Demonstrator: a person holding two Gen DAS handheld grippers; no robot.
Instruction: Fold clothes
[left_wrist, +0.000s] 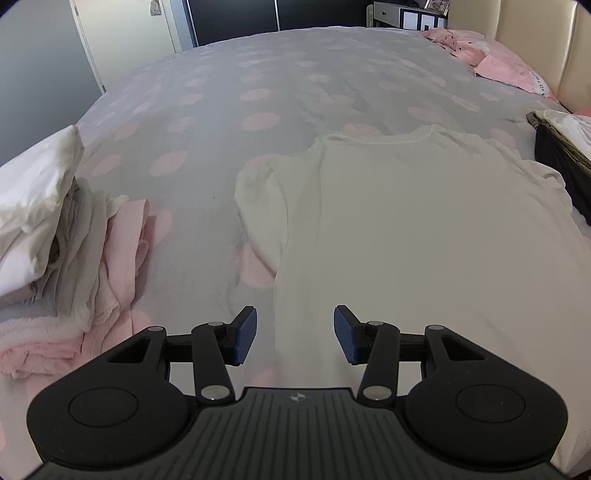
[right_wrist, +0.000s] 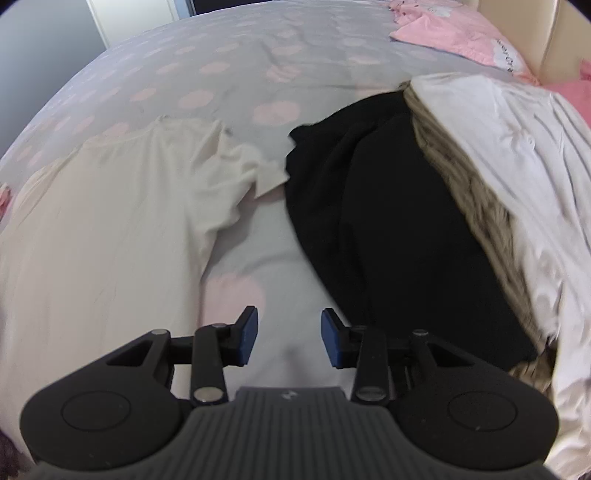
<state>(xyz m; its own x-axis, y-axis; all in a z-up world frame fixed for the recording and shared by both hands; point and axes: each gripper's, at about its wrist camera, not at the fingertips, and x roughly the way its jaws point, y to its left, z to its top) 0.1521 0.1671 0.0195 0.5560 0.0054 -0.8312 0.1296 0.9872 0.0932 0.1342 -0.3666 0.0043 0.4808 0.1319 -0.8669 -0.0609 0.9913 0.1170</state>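
Observation:
A cream short-sleeved shirt (left_wrist: 406, 229) lies flat on the bed, neckline away from me; the right wrist view shows the shirt (right_wrist: 110, 221) at the left. My left gripper (left_wrist: 295, 332) hovers over the shirt's lower left edge, open, nothing between its blue pads. My right gripper (right_wrist: 290, 334) is open too, over bare bedspread between the shirt's right side and a black garment (right_wrist: 388, 221). Neither gripper holds any cloth.
The bedspread (left_wrist: 229, 92) is grey with pink dots. A pile of white and pink clothes (left_wrist: 66, 240) sits at the left. White and brown striped laundry (right_wrist: 498, 184) lies over the black garment at the right. Pink pillows (left_wrist: 498, 62) rest by the headboard.

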